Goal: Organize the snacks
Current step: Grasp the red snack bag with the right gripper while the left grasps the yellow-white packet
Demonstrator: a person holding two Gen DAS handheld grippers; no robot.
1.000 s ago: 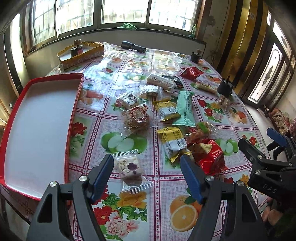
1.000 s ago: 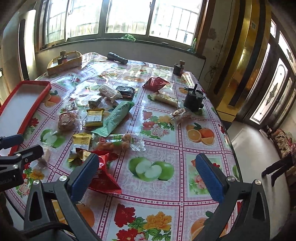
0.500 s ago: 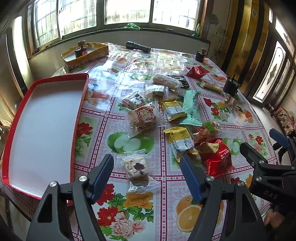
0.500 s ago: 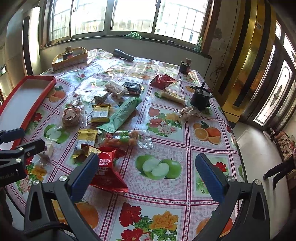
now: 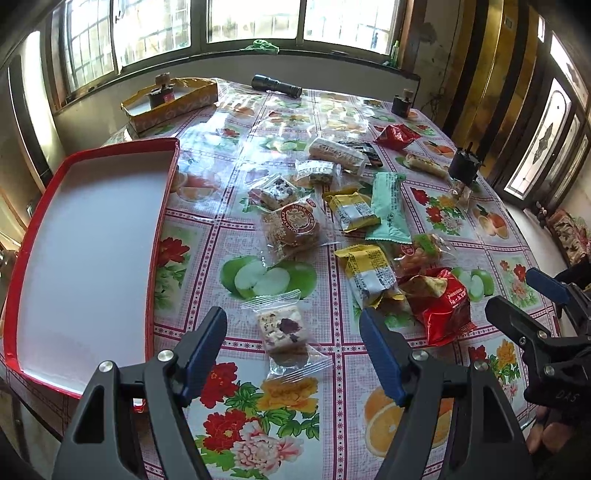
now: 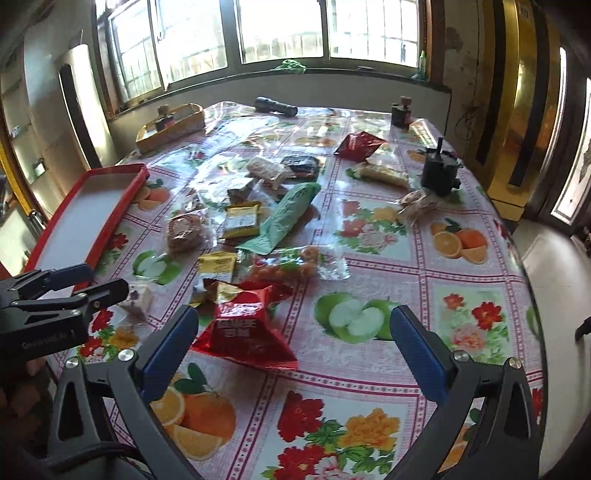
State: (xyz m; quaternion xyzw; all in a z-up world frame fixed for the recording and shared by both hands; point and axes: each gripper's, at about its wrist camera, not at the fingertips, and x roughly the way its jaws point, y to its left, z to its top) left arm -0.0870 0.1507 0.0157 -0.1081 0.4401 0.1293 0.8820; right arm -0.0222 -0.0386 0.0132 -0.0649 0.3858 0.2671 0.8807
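The left tool (image 5: pixel 291 343) hangs spread wide, empty, over a clear-wrapped nougat packet (image 5: pixel 284 328) flat on the table (image 5: pixel 207 240) — long axis pointing away from the tool. The right tool (image 6: pixel 291 350) gapes too — beside a red snack bag (image 6: pixel 243 332).

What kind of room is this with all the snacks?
Probably a room in someone's home, maybe a dining room. A table with a fruit-and-flower tablecloth stands below big windows, wrapped snacks such as a red packet lie scattered on it, and a patterned door stands at the side.
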